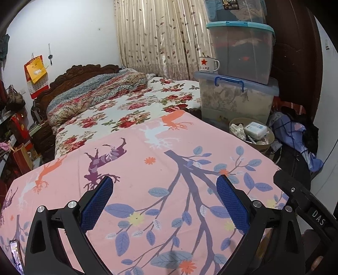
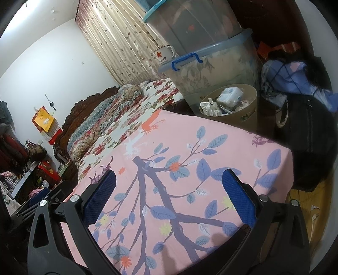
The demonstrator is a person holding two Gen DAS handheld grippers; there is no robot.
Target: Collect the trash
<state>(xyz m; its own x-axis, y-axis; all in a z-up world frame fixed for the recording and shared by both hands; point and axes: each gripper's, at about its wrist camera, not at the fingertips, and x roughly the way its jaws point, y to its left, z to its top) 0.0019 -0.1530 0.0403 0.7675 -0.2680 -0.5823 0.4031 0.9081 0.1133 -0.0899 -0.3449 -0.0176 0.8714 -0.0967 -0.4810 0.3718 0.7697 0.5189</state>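
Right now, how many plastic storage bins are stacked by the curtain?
3: the blue-handled bottom bin, the teal-lidded middle bin on it, and the top bin, cut off by the frame. More may be hidden.

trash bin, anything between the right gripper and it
Only the pink sheet lies between the open right gripper and the trash bin; nothing stands on that stretch. The bin sits past the sheet's far edge, below the storage boxes, its top open.
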